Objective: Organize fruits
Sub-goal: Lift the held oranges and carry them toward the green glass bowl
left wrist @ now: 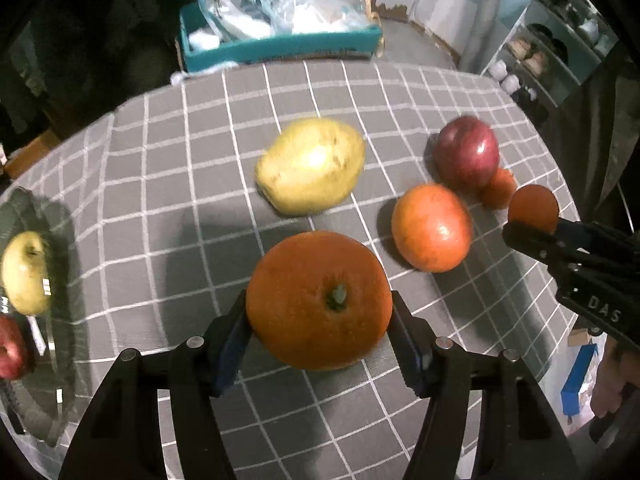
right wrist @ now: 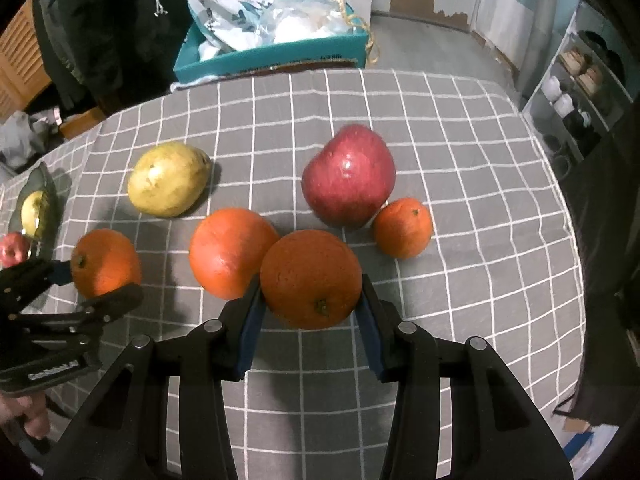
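Grey checked tablecloth (right wrist: 460, 160); on it: pear (right wrist: 168, 178), red apple (right wrist: 350, 176), 2 oranges (right wrist: 228, 252), tray (left wrist: 60, 220).

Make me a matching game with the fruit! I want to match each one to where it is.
Things:
1. pear
2. big red apple
3. orange in the right gripper
4. yellow-green apple

Places:
A. on the dark plate at the left edge
B. held between two blue pads
C. lying on the checked cloth, left of the other loose fruit
D. on the cloth, touching a small orange

Pairs: 1-C, 2-D, 3-B, 4-A
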`<action>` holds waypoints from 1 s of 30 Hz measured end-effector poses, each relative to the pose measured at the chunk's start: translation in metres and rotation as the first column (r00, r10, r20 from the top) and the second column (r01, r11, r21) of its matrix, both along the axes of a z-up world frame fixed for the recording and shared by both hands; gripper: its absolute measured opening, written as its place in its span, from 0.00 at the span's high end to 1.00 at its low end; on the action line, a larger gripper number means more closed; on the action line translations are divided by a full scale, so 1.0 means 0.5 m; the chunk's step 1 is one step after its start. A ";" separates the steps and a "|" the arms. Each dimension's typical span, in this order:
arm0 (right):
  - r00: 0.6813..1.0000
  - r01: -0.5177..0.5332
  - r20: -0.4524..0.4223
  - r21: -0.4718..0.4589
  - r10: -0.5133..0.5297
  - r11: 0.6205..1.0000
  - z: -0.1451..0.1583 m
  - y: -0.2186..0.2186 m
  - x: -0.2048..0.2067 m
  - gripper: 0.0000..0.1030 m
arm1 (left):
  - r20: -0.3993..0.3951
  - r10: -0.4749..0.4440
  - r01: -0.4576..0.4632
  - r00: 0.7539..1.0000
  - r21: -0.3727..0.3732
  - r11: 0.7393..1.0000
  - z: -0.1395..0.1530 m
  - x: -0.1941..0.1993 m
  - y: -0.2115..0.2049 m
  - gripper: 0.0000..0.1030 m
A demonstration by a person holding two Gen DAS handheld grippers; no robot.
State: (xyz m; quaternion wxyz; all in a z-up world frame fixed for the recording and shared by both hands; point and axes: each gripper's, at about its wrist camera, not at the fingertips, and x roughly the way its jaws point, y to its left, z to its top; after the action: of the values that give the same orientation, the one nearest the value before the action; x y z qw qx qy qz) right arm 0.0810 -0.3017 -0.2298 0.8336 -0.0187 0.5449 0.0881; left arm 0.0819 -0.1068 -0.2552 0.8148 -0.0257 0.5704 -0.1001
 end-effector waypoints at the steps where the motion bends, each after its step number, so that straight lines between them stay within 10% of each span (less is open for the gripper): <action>1: 1.000 -0.003 0.011 -0.004 0.003 1.000 0.008 0.003 -0.001 0.58 | 0.008 0.003 -0.003 1.000 0.000 1.000 0.006 -0.001 -0.001 0.36; 30: 0.966 -0.062 0.250 0.014 0.057 0.998 0.221 0.042 -0.050 0.58 | 0.256 0.045 -0.044 0.966 -0.010 0.999 0.228 -0.072 0.057 0.36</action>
State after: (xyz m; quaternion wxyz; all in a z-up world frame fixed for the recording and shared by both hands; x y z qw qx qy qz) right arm 0.0561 -0.2805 -0.1194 0.8927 -0.0369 0.4338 0.1162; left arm 0.0457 -0.0781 -0.1410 0.8836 -0.0271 0.4596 -0.0854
